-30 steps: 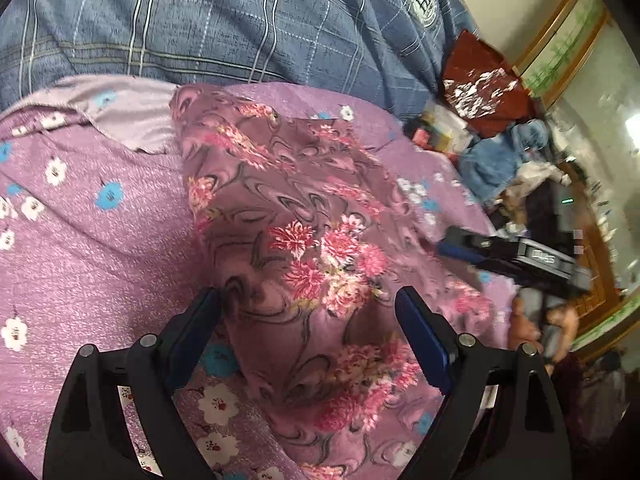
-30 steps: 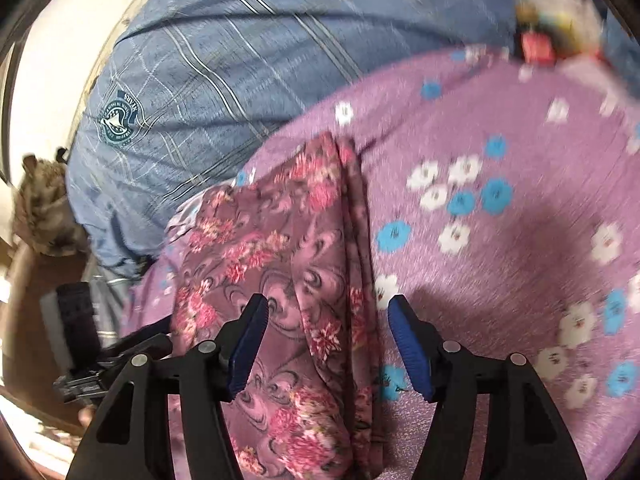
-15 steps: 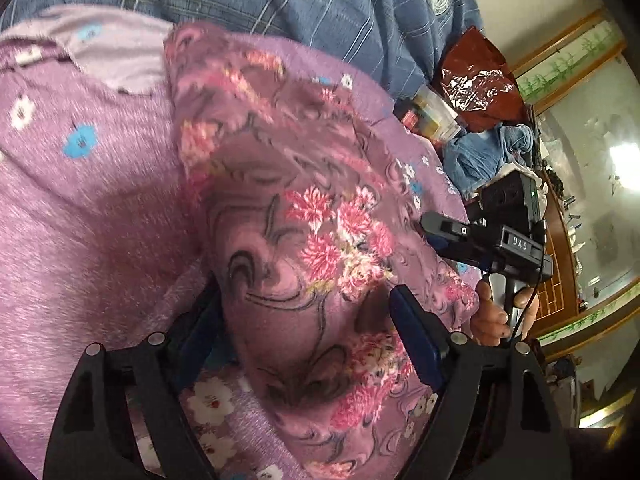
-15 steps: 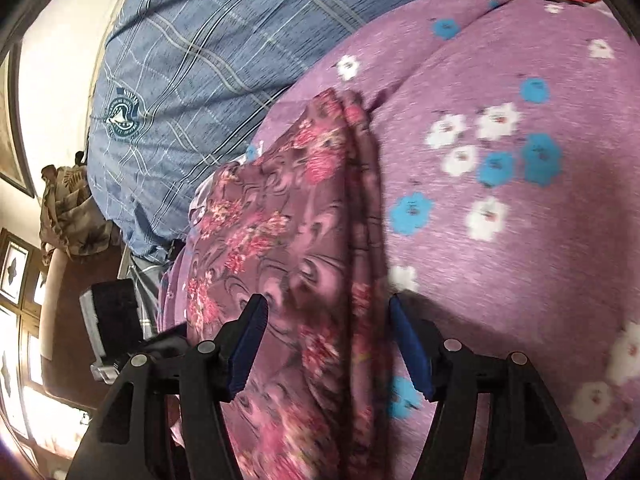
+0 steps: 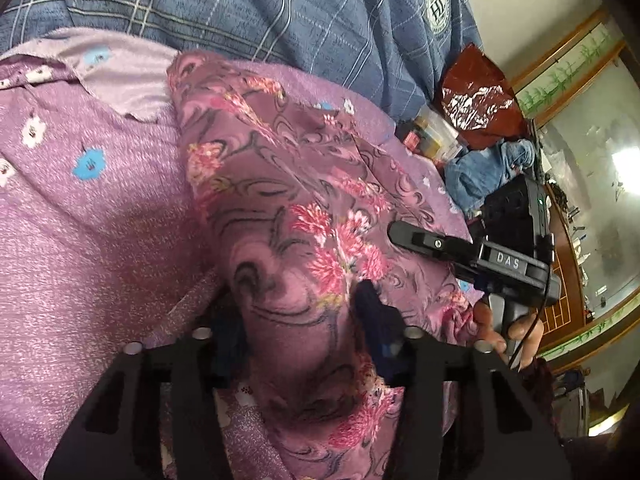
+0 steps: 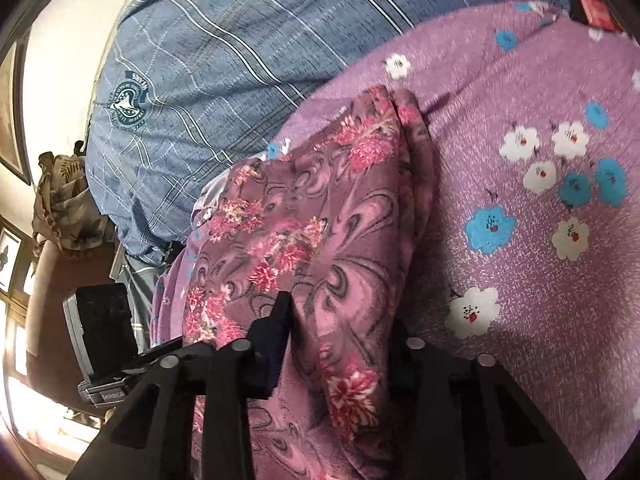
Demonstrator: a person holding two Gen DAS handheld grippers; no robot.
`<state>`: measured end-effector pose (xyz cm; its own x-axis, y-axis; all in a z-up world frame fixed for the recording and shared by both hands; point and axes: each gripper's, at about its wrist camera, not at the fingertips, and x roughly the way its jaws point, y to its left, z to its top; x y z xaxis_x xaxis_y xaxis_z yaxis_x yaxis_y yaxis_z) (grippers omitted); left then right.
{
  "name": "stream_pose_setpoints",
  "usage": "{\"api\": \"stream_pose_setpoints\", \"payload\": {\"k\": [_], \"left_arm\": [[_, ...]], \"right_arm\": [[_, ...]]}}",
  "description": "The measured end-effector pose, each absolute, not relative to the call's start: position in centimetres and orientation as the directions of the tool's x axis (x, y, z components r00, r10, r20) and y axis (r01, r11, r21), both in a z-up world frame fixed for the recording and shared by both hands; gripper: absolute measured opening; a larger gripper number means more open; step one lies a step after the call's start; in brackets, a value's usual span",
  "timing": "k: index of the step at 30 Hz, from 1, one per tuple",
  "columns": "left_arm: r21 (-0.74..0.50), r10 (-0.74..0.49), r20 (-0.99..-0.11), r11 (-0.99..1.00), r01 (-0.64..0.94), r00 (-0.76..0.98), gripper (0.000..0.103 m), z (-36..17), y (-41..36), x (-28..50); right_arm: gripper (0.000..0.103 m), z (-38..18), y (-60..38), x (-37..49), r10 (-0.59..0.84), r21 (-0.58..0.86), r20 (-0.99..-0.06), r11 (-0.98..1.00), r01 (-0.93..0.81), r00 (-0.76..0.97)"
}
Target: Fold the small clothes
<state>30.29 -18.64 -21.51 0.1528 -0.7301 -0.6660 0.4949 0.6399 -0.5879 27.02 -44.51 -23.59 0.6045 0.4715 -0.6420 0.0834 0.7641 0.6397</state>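
Observation:
A mauve cloth (image 5: 288,184) with pink flowers lies folded in a long strip on a purple flowered bedsheet (image 5: 80,220). My left gripper (image 5: 296,312) is closing on the strip's near end, which bulges up between the blue pads. In the same view the right gripper (image 5: 396,232) reaches over the cloth's right edge, held by a hand (image 5: 520,332). In the right wrist view the cloth (image 6: 320,208) runs away from me. My right gripper (image 6: 340,320) is closing on a raised fold, and its right pad is hidden by fabric. The left gripper (image 6: 156,352) shows at lower left.
A person in a blue plaid shirt (image 5: 280,20) stands close behind the bed's far edge. A red foil bag (image 5: 476,96), small boxes (image 5: 428,132) and a blue garment (image 5: 488,168) sit at the right. Bedsheet (image 6: 540,240) spreads to the right of the cloth.
Both grippers' jaws have narrowed from wide open and now pinch the cloth, which bunches up between the pads. The right gripper has slid closer along the cloth.

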Motion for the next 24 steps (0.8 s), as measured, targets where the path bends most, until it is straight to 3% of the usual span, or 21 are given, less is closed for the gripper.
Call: {"api": "stream_pose_setpoints", "payload": {"k": [4,16,24], "left_arm": [[-0.579,-0.739,-0.651,0.632,0.515,0.176,0.035,-20.5,-18.1,29.7],[-0.523,-0.717,-0.648,0.664,0.534,0.257,0.035,-16.6,-13.5,27.0],[-0.485,-0.684,-0.667,0.699,0.526,0.295,0.035,-15.9,-8.2,24.1]], "right_arm": [[0.032,-21.8,-43.1,26.2,0.421,0.591,-0.642,0.804,0.064,0.641],[0.030,-18.7,-38.1,24.5,0.494,0.643,-0.562,0.765,-0.025,0.663],[0.030,-18.4,-32.3,23.7,0.553,0.656,-0.569,0.752,-0.070,0.609]]}}
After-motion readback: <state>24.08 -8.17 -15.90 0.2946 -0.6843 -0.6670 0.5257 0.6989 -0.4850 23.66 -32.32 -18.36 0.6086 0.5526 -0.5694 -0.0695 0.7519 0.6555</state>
